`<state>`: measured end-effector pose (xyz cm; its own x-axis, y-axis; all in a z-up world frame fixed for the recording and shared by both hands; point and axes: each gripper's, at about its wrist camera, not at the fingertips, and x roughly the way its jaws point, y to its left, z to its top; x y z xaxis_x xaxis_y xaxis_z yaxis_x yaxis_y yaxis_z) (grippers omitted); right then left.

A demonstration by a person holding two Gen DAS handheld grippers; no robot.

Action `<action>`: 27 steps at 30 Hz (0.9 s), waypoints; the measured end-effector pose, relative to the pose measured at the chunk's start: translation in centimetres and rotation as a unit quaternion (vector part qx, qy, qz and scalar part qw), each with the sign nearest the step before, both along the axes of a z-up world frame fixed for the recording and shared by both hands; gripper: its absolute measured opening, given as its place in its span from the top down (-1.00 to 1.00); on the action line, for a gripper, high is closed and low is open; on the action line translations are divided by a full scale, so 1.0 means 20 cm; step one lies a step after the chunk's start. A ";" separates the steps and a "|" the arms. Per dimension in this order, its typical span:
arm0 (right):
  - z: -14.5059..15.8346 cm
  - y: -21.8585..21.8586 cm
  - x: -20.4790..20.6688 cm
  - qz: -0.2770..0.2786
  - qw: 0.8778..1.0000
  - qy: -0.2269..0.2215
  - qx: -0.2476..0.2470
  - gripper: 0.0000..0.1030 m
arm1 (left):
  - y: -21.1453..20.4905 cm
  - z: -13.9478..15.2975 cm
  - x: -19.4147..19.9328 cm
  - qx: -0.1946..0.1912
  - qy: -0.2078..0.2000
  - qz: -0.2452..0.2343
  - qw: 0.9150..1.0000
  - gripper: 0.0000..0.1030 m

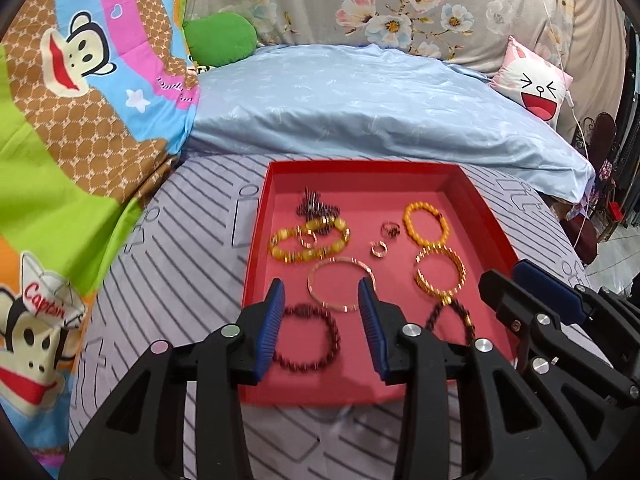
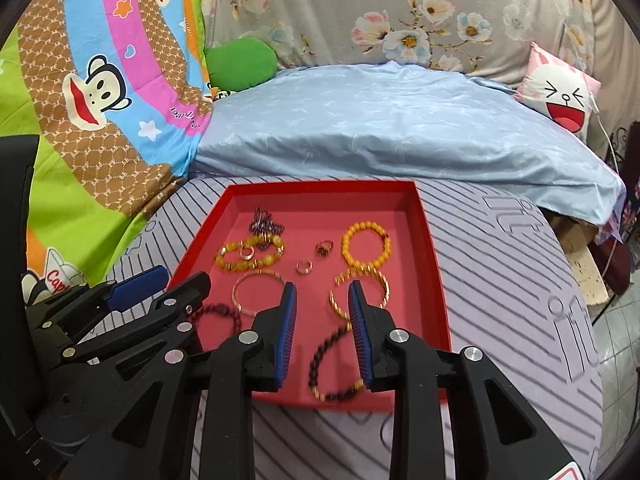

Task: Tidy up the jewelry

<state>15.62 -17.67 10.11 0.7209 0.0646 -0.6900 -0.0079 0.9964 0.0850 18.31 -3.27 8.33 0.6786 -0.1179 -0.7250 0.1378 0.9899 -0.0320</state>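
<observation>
A red tray (image 1: 256, 240) (image 2: 436, 280) lies on the striped bed sheet with jewelry spread in it. Inside are a thin rose-gold bangle (image 1: 343, 258) (image 2: 256, 274), a dark red bead bracelet (image 1: 332, 332), a black-and-gold bead bracelet (image 1: 466, 316) (image 2: 320, 352), a gold bangle (image 1: 460, 264) (image 2: 334, 296), an orange bead bracelet (image 1: 410, 224), a yellow amber bracelet (image 1: 280, 252), small rings (image 1: 378, 248) and a dark chain (image 1: 316, 208). My left gripper (image 1: 321, 284) (image 2: 184, 276) hovers open over the tray's near left part. My right gripper (image 2: 322, 286) (image 1: 502, 274) hovers open over the near right part. Both hold nothing.
The grey striped sheet (image 1: 180, 280) surrounds the tray. A light blue duvet (image 1: 360, 112) lies behind it. A bright cartoon blanket (image 1: 80, 120) rises on the left, with a green cushion (image 1: 220, 36) and a pink bunny pillow (image 1: 536, 88) at the back. The bed's edge drops off at right.
</observation>
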 end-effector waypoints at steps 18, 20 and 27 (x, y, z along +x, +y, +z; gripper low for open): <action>-0.06 -0.07 -0.28 -0.047 0.999 0.001 -0.008 -0.11 | 0.04 -0.06 -0.26 0.016 -0.002 0.033 0.999 -0.27; -0.07 -0.08 -0.29 -0.052 0.999 -0.001 -0.008 -0.23 | 0.05 -0.06 -0.28 0.019 -0.005 0.038 0.999 -0.35; -0.08 -0.10 -0.31 -0.057 0.998 0.002 -0.019 -0.47 | 0.08 -0.09 -0.30 0.015 0.004 0.048 0.999 -0.65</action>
